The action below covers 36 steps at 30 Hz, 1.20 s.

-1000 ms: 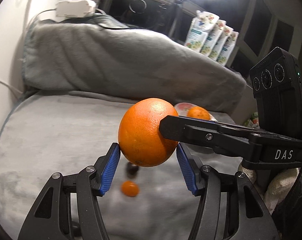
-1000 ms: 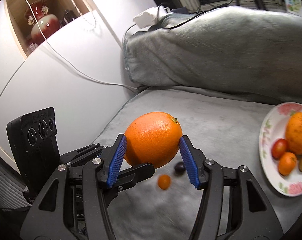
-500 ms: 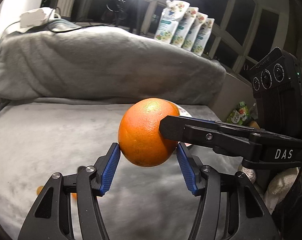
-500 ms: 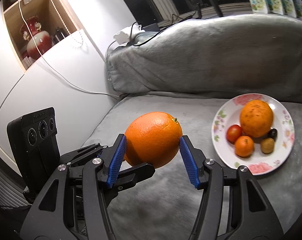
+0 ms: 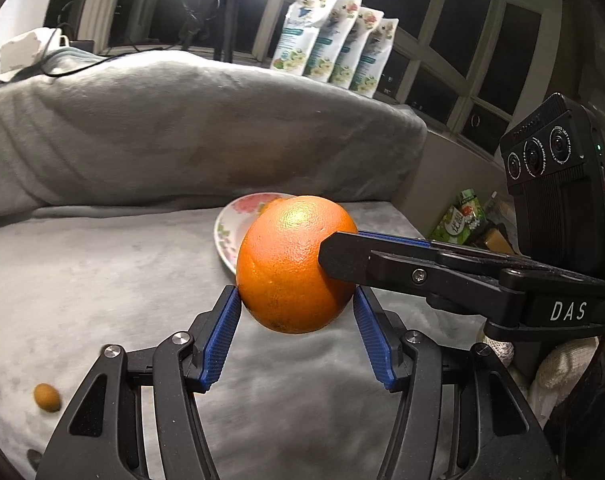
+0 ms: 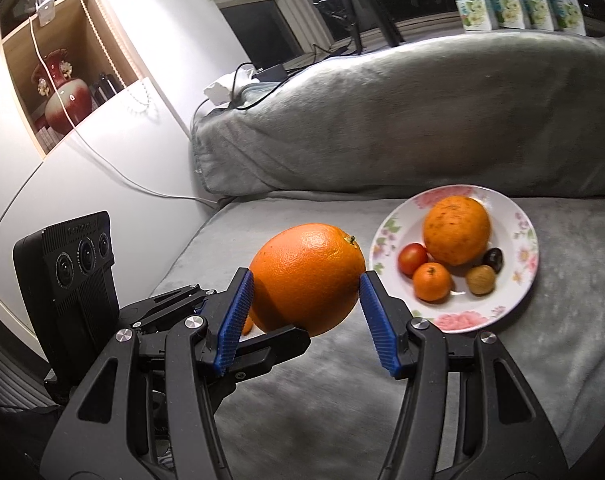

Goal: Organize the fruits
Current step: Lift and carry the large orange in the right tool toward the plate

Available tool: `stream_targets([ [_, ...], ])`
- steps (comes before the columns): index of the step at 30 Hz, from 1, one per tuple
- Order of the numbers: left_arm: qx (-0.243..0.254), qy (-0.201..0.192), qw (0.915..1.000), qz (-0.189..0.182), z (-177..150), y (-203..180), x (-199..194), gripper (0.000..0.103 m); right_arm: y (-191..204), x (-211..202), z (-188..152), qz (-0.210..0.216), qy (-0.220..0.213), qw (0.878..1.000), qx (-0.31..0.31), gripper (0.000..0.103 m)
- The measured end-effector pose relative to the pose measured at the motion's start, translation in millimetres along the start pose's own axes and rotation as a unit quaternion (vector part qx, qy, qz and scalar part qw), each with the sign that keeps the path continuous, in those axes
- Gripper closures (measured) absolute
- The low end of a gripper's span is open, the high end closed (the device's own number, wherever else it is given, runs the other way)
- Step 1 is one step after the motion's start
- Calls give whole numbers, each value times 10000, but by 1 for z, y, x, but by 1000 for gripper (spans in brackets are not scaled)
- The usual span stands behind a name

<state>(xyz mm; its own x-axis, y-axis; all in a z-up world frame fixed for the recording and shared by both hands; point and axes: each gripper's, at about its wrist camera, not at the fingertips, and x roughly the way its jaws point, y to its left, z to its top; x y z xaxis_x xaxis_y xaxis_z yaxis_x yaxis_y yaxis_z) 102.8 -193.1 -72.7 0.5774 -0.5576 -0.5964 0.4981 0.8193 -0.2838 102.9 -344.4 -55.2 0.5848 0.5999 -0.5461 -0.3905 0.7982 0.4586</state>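
A large orange (image 5: 296, 264) hangs in the air between both grippers. My left gripper (image 5: 296, 312) is shut on its sides, and my right gripper (image 6: 306, 300) is shut on the same orange (image 6: 306, 276) from the other direction. A flowered white plate (image 6: 518, 236) lies on the grey blanket just right of the orange in the right wrist view. It holds a second orange (image 6: 456, 230), a tomato (image 6: 412, 258), a mandarin (image 6: 432, 281), a brown fruit (image 6: 480, 279) and a dark fruit (image 6: 494, 259). In the left wrist view the plate (image 5: 230, 228) is mostly hidden behind the orange.
A small orange-brown fruit (image 5: 46, 397) lies on the blanket (image 5: 102, 280) at lower left. A rolled grey blanket (image 6: 422, 112) runs along the back under a windowsill with several pouches (image 5: 334, 40). A white wall with a cable (image 6: 102, 160) and a shelf niche stands left.
Both grippers have carried the orange rightward toward the plate, which now sits closer. The loose small fruits on the blanket have slid to the left of the views.
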Motion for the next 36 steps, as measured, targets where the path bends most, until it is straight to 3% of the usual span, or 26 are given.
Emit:
stream_targets([
  [36,230,565,9980,-178,4,-41,80,45,-96,-15,-8,-287,-13,9976,637,45],
])
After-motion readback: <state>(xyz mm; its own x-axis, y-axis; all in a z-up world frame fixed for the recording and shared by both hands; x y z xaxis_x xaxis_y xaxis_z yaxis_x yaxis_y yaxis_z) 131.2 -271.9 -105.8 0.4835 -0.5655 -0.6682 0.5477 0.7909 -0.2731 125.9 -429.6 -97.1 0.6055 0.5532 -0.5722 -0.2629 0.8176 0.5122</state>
